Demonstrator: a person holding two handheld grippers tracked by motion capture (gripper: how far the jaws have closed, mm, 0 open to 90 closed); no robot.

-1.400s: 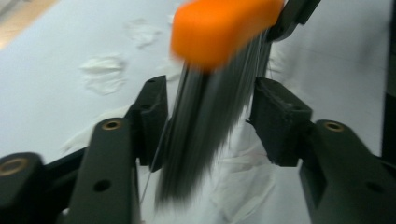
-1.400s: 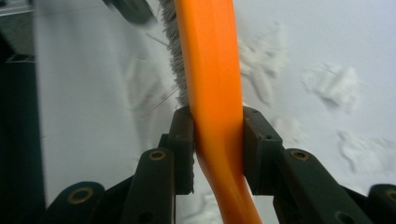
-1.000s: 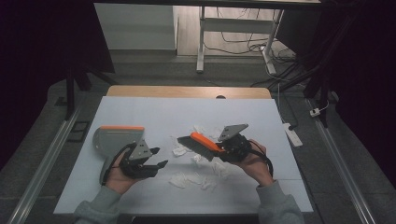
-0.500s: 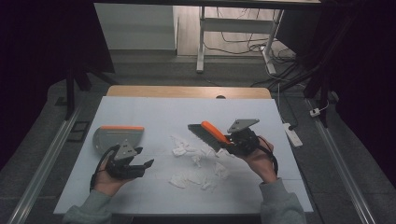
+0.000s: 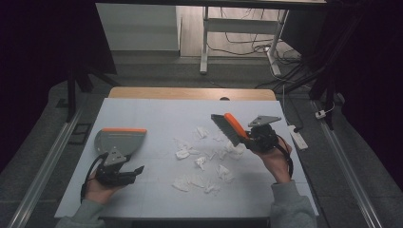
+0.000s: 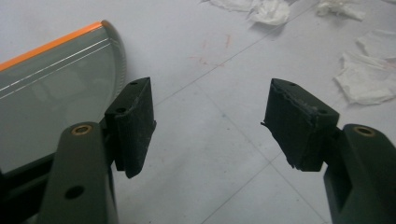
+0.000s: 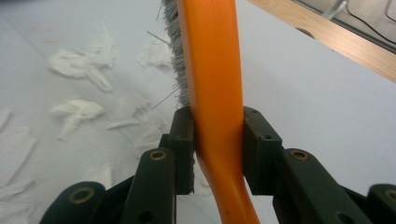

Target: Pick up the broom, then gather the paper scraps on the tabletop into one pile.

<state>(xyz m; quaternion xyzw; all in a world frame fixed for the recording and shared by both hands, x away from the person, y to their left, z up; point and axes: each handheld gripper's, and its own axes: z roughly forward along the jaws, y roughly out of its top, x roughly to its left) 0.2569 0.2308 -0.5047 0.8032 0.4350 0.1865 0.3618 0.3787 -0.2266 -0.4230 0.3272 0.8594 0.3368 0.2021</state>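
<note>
Brush lifted clear, dustpan released

Brush (image 5: 231, 127): orange handle clamped between the jaws of the right gripper (image 5: 252, 137), bristle head raised above the table (image 5: 157, 111), now at the far right of the paper scraps (image 5: 202, 161) rather than over their middle as a second ago.
Dustpan (image 5: 119, 141): flat on the table, just ahead and to the left of the left gripper (image 5: 135, 170), not touching it.
Left gripper: jaws have just been opening, nothing between them; drawn back toward the person.
Judgement: sweeping not yet begun; the pan needs regripping or repositioning first.
</note>
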